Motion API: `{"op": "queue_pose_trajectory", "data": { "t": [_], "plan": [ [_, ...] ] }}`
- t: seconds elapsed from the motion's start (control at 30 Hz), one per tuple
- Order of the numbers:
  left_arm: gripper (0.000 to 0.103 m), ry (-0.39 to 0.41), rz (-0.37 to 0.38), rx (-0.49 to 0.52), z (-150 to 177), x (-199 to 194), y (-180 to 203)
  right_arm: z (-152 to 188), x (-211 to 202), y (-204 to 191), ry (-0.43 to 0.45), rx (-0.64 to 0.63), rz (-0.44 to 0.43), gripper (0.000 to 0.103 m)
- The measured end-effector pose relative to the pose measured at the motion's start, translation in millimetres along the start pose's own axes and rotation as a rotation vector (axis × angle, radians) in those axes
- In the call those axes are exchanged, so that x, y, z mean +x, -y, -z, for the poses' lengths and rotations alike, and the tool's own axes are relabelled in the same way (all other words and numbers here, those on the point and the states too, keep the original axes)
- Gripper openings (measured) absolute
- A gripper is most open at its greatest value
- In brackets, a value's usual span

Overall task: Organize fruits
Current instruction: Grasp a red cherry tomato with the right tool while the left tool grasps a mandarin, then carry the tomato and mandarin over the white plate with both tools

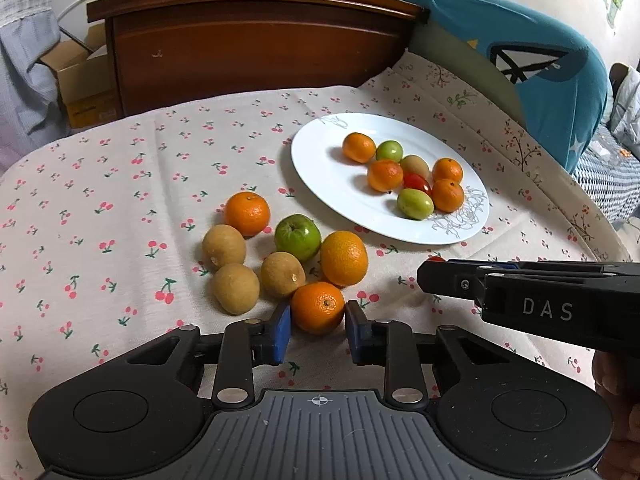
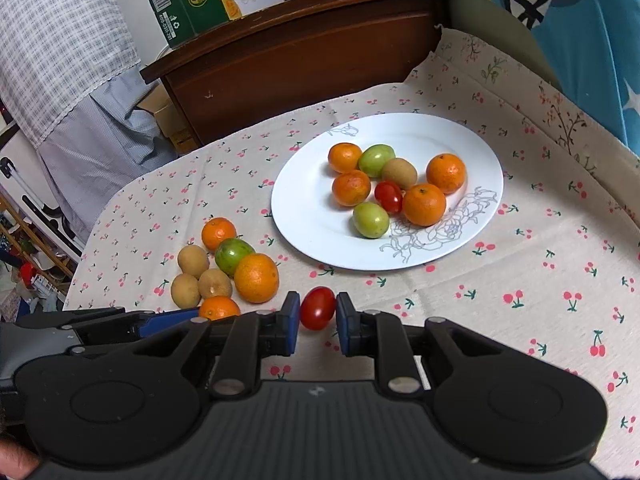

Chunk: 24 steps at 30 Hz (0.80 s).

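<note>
left gripper (image 1: pixel 318 330): black arms, blue pads on the fingertips, round silver screws
base: grey ridged plate with a small white cross mark, a big black round part on each side
right gripper (image 2: pixel 318 322): the same black arms and blue pads
side marking: white letters "DAS" on black

A plate (image 2: pixel 304 232) sits on the tablecloth (image 2: pixel 520 264) toward the far right, holding four tangerines, two jujubes, a kiwi and a cherry tomato (image 2: pixel 388 197) clustered at its middle. Left of and nearer than the plate, a loose group lies on the cloth: three kiwis on the left, a jujube (image 1: pixel 298 237) in the centre, tangerines behind, right and in front. The nearest tangerine (image 1: pixel 318 307) sits between the left gripper (image 1: pixel 318 330) pads. To its right, another cherry tomato (image 2: pixel 317 307) sits between the right gripper (image 2: pixel 318 326) pads. A headboard (image 1: pixel 248 44) stands behind the table.
</note>
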State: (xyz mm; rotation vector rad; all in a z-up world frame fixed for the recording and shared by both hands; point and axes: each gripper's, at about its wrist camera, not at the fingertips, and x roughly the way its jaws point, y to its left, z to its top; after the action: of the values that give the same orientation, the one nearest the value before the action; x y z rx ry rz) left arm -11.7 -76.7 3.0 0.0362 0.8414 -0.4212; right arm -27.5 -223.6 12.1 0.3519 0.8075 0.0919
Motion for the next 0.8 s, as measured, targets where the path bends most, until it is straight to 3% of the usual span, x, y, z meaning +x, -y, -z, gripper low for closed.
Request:
{"op": "queue_pose_trajectory", "data": {
  "t": [0.4, 0.8],
  "plan": [
    [0.026, 0.052, 0.004, -0.010, -6.6, -21.8, 1.3, -5.6, -7.7, -3.7, 0.026, 0.009, -0.038, 0.019],
    [0.026, 0.155, 0.032, -0.004, -43.5, -43.0, -0.3, -42.5, -33.1, -4.0, 0.139, 0.023, -0.084, 0.019]
  ]
}}
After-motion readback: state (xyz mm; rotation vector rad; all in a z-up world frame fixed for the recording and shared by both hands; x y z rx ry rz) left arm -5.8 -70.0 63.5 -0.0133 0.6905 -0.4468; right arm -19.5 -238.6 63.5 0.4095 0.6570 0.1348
